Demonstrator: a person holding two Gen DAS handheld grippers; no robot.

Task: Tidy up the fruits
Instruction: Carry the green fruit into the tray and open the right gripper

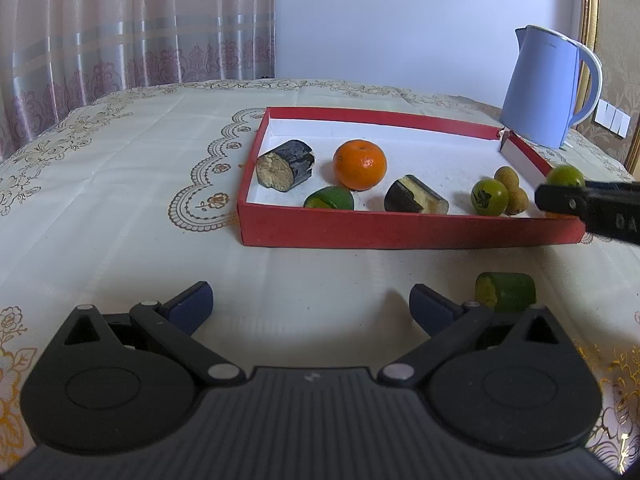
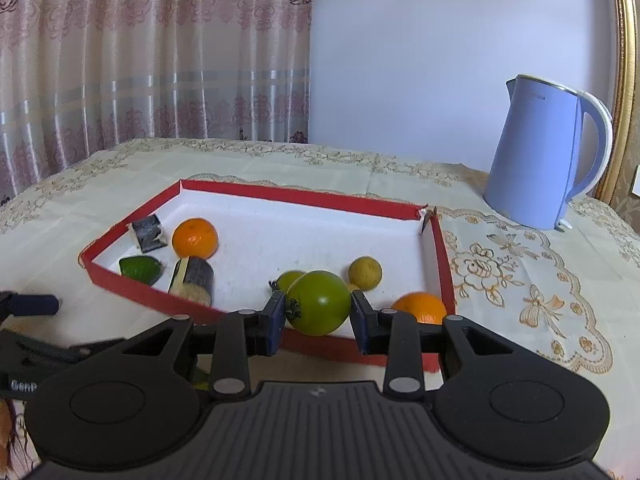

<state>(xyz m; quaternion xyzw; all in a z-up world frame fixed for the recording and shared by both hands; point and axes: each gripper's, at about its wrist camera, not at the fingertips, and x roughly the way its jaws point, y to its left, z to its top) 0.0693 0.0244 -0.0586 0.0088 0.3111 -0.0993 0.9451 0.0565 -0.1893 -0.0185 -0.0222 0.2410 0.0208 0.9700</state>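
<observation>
Green fruit [image 2: 319,303] pinched in my right gripper [image 2: 318,316] may roll out over the red tray [image 2: 256,190]; my left gripper [image 1: 311,300] gapes empty.

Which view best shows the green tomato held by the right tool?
The right wrist view: the green tomato fills the centre, clamped in the right tool above the red box. The left wrist view shows only its top behind that tool's finger.

Left tool [image 1: 311,300] matte black, ribbed grey centre panel, two round side housings, silver rivets at linkage pivots, dark blue pads [image 1: 191,305], right tool [image 2: 318,317] the same build, white lettering on its side
</observation>
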